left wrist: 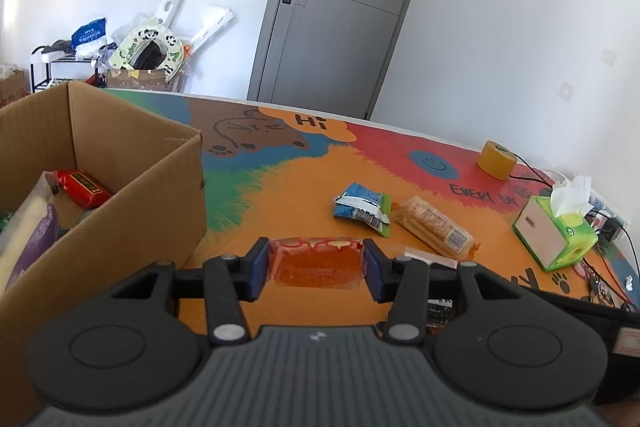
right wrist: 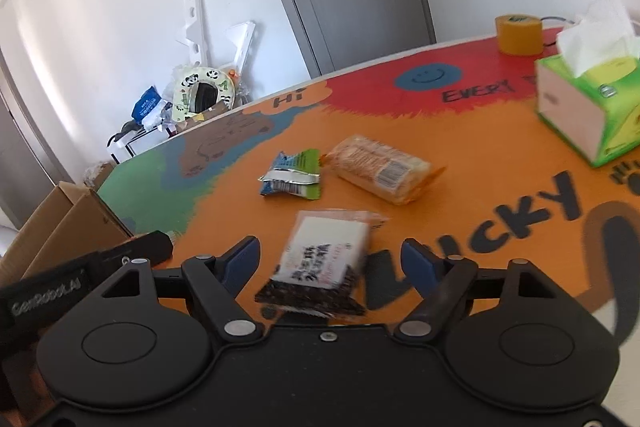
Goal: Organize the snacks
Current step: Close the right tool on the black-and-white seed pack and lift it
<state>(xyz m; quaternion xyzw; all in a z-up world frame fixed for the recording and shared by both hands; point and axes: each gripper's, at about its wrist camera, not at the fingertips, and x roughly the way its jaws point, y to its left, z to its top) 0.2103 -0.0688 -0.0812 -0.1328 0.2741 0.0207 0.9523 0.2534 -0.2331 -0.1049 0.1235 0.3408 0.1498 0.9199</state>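
My left gripper (left wrist: 316,263) is shut on an orange snack packet (left wrist: 316,261), held above the table just right of the open cardboard box (left wrist: 132,163). The box holds a red packet (left wrist: 82,187) and other snacks. My right gripper (right wrist: 332,259) is open, its blue pads on either side of a white-and-black snack packet (right wrist: 320,263) lying on the table; they do not touch it. A blue-green packet (left wrist: 362,207) (right wrist: 294,175) and an orange biscuit pack (left wrist: 434,223) (right wrist: 380,167) lie in the middle of the table.
A green tissue box (left wrist: 554,231) (right wrist: 592,107) stands at the right, a yellow tape roll (left wrist: 496,159) (right wrist: 518,33) behind it, with cables near the right edge. The cardboard box also shows in the right wrist view (right wrist: 76,215), far left. Clutter and a grey door stand beyond the table.
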